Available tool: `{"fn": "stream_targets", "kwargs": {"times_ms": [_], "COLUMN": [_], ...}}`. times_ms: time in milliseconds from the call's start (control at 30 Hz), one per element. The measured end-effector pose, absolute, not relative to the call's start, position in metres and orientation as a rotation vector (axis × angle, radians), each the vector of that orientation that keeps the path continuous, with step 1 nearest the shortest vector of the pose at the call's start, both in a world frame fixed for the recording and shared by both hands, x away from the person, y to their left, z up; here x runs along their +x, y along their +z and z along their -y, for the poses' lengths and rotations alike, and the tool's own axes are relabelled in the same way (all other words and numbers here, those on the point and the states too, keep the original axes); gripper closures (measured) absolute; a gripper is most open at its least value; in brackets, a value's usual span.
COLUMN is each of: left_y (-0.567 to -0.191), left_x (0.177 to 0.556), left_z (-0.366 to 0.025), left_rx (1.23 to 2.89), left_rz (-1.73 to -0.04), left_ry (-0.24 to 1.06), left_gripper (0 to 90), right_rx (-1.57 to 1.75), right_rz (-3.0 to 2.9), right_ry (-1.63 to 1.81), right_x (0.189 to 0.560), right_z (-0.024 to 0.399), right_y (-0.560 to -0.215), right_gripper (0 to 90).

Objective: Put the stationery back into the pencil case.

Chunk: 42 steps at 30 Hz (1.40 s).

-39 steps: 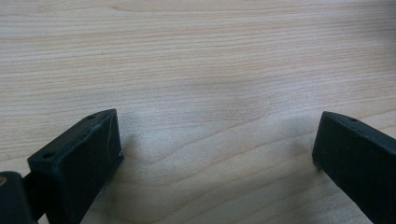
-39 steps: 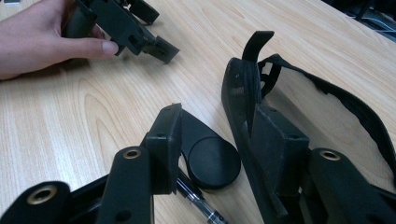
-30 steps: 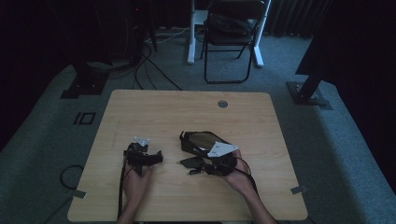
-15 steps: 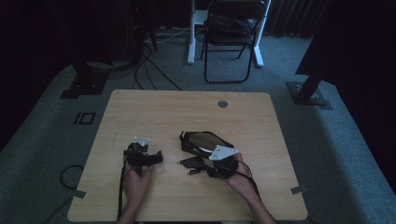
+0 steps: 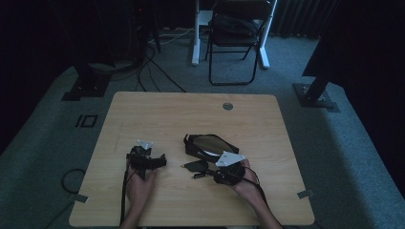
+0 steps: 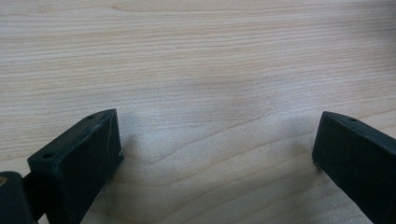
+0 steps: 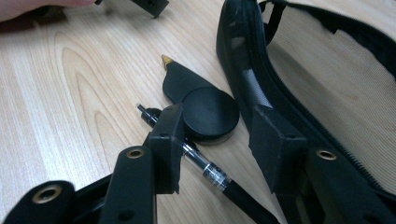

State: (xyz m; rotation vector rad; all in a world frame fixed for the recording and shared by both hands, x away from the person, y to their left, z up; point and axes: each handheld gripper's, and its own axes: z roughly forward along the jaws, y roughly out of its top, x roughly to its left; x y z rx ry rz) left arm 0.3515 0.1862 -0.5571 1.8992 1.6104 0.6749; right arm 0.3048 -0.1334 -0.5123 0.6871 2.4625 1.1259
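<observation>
Right gripper view shows the right gripper (image 7: 212, 135), jaws half-open and narrowing slightly, now straddling the round black disc (image 7: 210, 115) beside the pen (image 7: 205, 165), ungrasped.

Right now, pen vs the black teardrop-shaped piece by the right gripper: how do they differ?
The pen is long and thin with a clear barrel section; the teardrop piece is flat and broad with a round disc on it. The pen's tip is dark and narrow; the teardrop piece ends in a gold point. The pen runs under the right gripper, whose jaws stand apart around the disc. Both lie flat on the table beside the mesh pouch.
</observation>
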Motion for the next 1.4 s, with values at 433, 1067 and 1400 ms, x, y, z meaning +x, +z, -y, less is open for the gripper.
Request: {"fn": "stream_targets", "kwargs": {"times_ms": [433,1067,1400], "left_y": [-0.557,-0.557,-0.557], "left_x": [0.351,0.351,0.351], "left_z": [-0.186,-0.186,-0.186], "left_rx": [1.899,1.899,1.899], "left_rz": [-1.611,-1.611,-1.611], "left_ry": [0.675,0.675,0.675], "left_gripper": [1.5,1.5,1.5], "right_rx": [0.664,0.649,0.624], "right_rz": [-2.485,-2.583,-2.597], "right_ry": [1.049,0.918,0.925], "right_x": [0.302,0.304,0.299], "right_z": [0.130,0.123,0.121], "right_y": [-0.522,-0.544,-0.542], "right_gripper": [62.5,63.2,74.4]}}
